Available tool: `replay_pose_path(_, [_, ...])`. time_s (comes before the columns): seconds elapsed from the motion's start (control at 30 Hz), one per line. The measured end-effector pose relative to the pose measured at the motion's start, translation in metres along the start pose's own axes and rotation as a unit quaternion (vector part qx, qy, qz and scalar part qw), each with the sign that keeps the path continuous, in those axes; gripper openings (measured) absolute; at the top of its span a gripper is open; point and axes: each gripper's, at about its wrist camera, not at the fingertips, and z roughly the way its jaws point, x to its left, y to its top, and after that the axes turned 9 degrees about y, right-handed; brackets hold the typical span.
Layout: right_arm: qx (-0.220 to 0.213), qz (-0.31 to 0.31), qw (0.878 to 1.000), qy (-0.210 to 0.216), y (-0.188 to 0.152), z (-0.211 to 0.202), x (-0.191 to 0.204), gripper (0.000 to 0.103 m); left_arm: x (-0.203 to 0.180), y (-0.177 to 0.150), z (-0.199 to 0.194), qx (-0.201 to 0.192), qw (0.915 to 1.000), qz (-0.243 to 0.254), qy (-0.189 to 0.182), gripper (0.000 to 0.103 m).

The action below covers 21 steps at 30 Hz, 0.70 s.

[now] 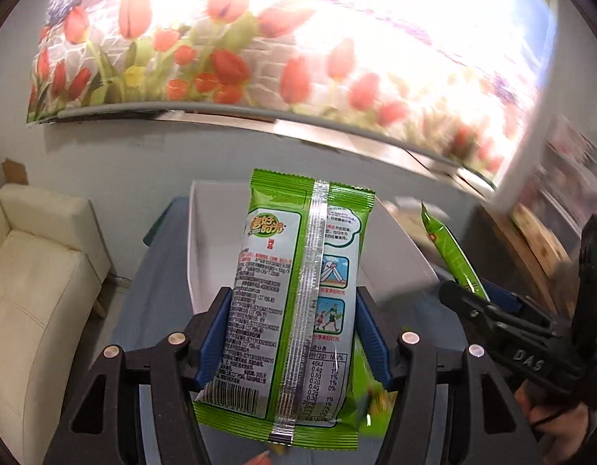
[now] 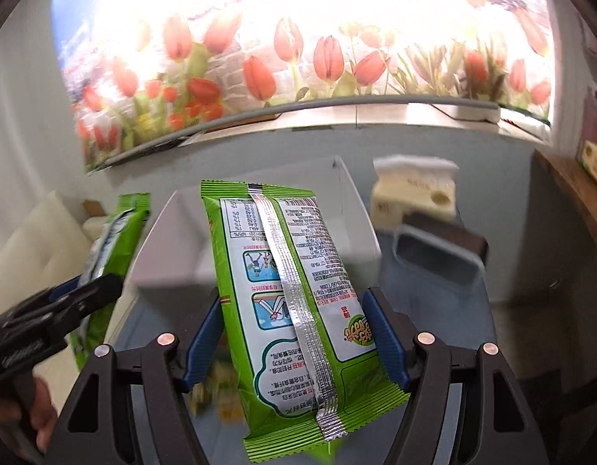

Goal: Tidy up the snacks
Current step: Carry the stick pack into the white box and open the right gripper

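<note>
Packet [image 1: 298, 298] over white bin's rim [image 1: 197, 232]

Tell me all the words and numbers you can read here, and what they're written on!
"DAS": on the black side of the right gripper.
"46kJ", "0.4g", "0.8g": in the nutrition table on the left green packet.
"NRV%": upside down, at the top of the table on the right green packet.
The Chinese logo, the small print and the barcode digits on both packets are too small or blurred to read.
</note>
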Motion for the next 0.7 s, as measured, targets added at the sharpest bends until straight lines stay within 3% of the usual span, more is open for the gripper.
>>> replay_pose_path(0.2, [0.019,-0.036,0.998,-0.046,0.050,0.072,-0.005,0.075,0.014,0.037,0.060,0.034,0.9979,-0.054,0.009,0.070])
replay_pose_path(0.33, [0.036,-0.021,0.998,-0.046,0.060,0.104,-0.024,0.078,0.021,0.047,0.096,0.048,0.9970,-0.049,0.035,0.073])
replay_pose_path(0.37, [0.041,-0.014,0.997,-0.057,0.061,0.109,-0.031,0.083,0.022,0.048,0.103,0.053,0.9967,-0.044,0.043,0.076])
replay_pose_path(0.43, [0.044,-0.003,0.997,-0.065,0.063,0.114,-0.042,0.096,0.026,0.048,0.115,0.061,0.9964,-0.039,0.046,0.098])
replay_pose_path(0.47, [0.042,-0.001,0.997,-0.067,0.063,0.113,-0.046,0.097,0.025,0.048,0.119,0.062,0.9966,-0.038,0.038,0.103])
replay_pose_path(0.57, [0.028,0.001,0.997,-0.070,0.062,0.102,-0.052,0.103,0.023,0.045,0.119,0.055,0.9971,-0.023,0.047,0.103])
replay_pose_path(0.7, [0.014,-0.002,0.998,-0.061,0.058,0.083,-0.054,0.103,0.025,0.041,0.113,0.061,0.9970,-0.024,0.042,0.103])
